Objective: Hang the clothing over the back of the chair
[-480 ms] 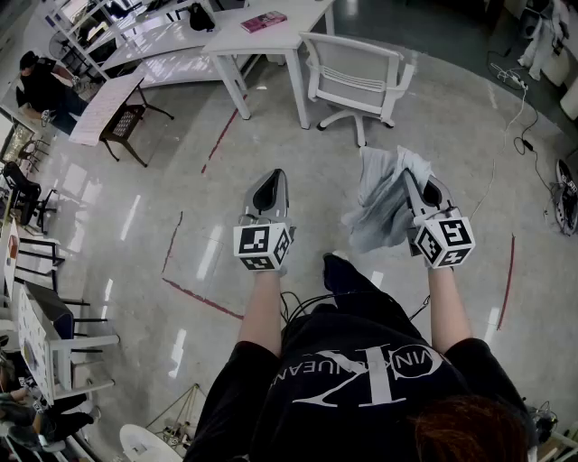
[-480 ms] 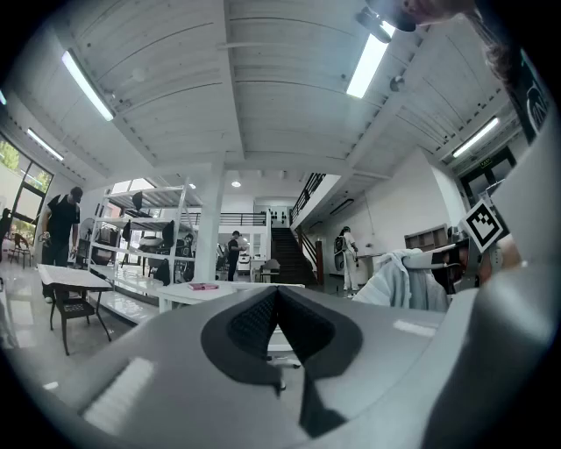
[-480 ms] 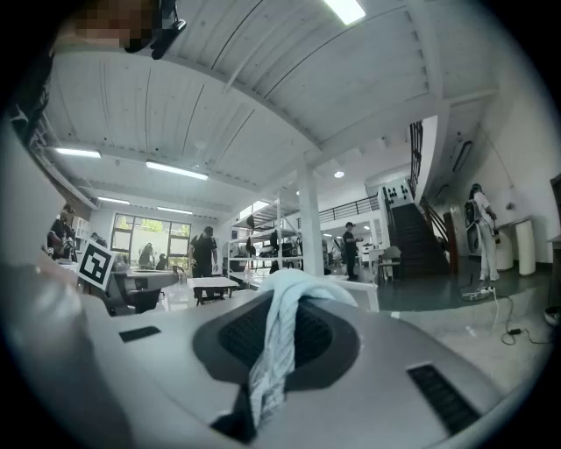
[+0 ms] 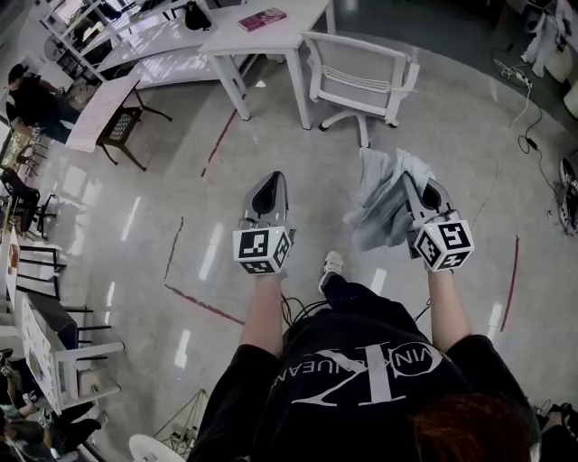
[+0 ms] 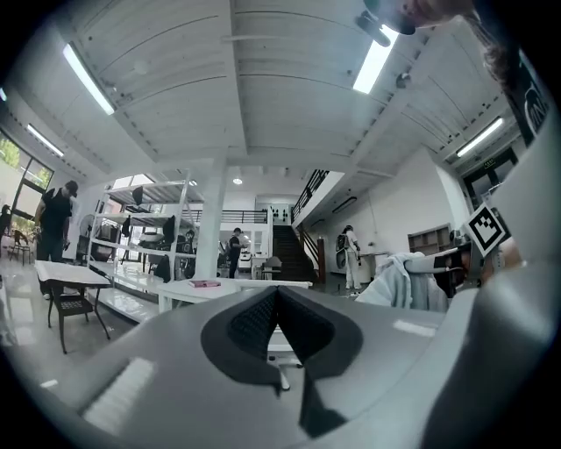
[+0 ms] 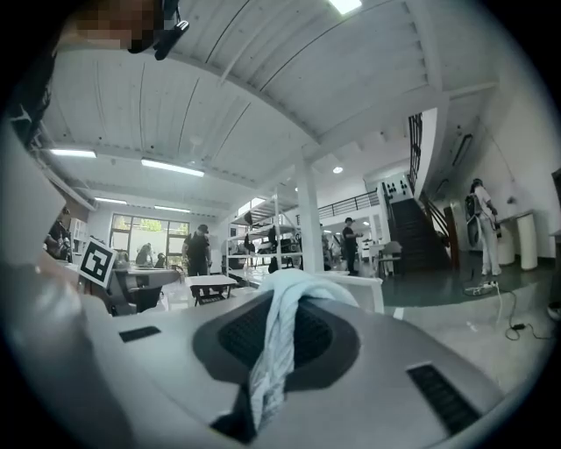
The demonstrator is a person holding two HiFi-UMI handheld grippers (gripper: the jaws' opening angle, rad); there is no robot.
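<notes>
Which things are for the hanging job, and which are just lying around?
For the job:
clothing, pinched in the right claw
chair, straight ahead
left claw, shut and empty

Just lying about:
book on the table
cable on the floor

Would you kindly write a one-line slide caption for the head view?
The right gripper holds a crumpled pale grey garment before a white office chair; the left gripper is shut and empty.
</notes>
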